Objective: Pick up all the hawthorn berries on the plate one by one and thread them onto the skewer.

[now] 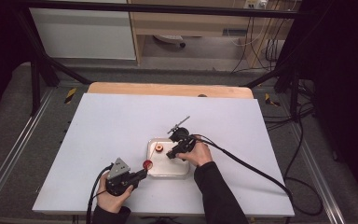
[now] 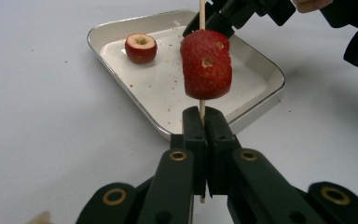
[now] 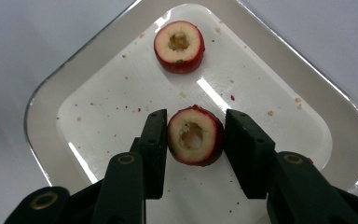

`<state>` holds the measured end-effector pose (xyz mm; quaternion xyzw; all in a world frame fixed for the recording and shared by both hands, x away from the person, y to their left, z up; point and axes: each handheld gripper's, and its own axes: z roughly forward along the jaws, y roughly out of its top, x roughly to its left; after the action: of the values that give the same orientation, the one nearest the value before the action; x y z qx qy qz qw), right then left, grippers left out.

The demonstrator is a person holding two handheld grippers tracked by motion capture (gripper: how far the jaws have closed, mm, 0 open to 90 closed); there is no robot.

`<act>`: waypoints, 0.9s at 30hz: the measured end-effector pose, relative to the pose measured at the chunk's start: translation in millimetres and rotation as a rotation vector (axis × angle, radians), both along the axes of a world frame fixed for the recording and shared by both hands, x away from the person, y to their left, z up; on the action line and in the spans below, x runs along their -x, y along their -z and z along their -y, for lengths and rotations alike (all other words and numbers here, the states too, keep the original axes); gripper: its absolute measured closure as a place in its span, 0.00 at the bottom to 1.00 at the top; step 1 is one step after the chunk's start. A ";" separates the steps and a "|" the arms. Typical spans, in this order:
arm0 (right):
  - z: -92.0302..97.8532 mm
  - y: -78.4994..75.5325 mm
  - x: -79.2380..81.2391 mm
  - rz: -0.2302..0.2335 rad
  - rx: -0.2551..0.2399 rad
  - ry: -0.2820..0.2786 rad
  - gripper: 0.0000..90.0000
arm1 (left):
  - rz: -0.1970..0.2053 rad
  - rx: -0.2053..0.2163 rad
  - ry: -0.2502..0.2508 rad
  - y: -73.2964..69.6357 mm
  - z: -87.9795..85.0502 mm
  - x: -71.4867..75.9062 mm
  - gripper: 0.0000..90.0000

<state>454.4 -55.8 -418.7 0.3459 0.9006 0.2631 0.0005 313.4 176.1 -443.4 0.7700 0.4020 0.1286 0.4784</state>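
My left gripper [image 2: 207, 116] is shut on a thin wooden skewer [image 2: 202, 108] that stands upright with a red fruit piece [image 2: 206, 64] threaded on it, held over the near edge of a white metal tray [image 2: 261, 105]. In the high view this gripper [image 1: 142, 171] sits at the tray's left front corner. My right gripper [image 3: 195, 140] points down into the tray with a cored red fruit ring [image 3: 195, 135] between its jaws. The left pad is at the ring's skin and a sliver of gap shows at the right pad. A second cored ring [image 3: 179, 45] lies farther up the tray.
The tray [image 1: 168, 171] rests near the front middle of a white table [image 1: 121, 126], with crumbs scattered on its floor. A small black stand with a rod [image 1: 179, 128] is just behind the tray. Cables trail from both grippers toward the table's front and right.
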 end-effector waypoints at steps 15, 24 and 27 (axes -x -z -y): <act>21.1 -35.0 18.3 0.025 -0.197 0.089 0.68 | 0.034 0.021 0.022 -2.6 4.1 1.2 0.98; 46.0 -32.6 31.4 0.042 -0.408 0.168 0.68 | 0.041 0.019 0.016 -4.8 8.2 2.4 0.98; 54.1 -29.1 36.0 0.050 -0.487 0.204 0.68 | 0.043 0.021 0.012 -5.5 9.7 3.5 0.98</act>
<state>418.4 -109.8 -389.6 0.4185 0.7708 0.4792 -0.0342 310.0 166.4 -437.9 0.7644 0.3885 0.1381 0.4957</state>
